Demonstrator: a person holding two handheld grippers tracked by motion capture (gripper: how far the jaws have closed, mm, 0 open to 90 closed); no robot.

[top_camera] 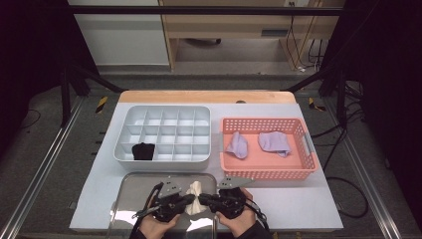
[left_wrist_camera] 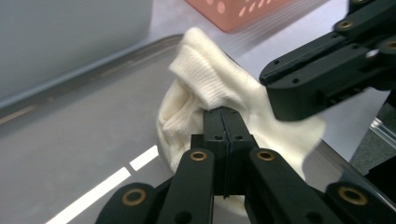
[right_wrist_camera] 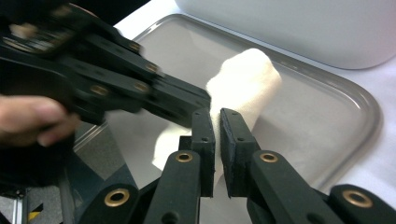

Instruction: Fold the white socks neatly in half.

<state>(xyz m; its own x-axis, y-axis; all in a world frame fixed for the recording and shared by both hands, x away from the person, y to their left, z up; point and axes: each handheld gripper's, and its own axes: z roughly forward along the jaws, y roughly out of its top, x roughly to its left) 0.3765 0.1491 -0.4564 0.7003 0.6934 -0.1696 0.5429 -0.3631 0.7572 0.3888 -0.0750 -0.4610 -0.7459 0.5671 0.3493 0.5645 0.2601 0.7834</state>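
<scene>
Over the steel tray, a cream sock is clamped from both sides — by the left claw and the right claw. If pulled apart too hard, the knit could slip free. The white worktop stands on grey floor — dark curtains flank it.

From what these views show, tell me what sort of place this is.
Probably a lab bench set up for recording handling tasks: a white table framed by metal rails, trailing floor cables, and a sorting setup of a compartment tray and pink basket.
</scene>
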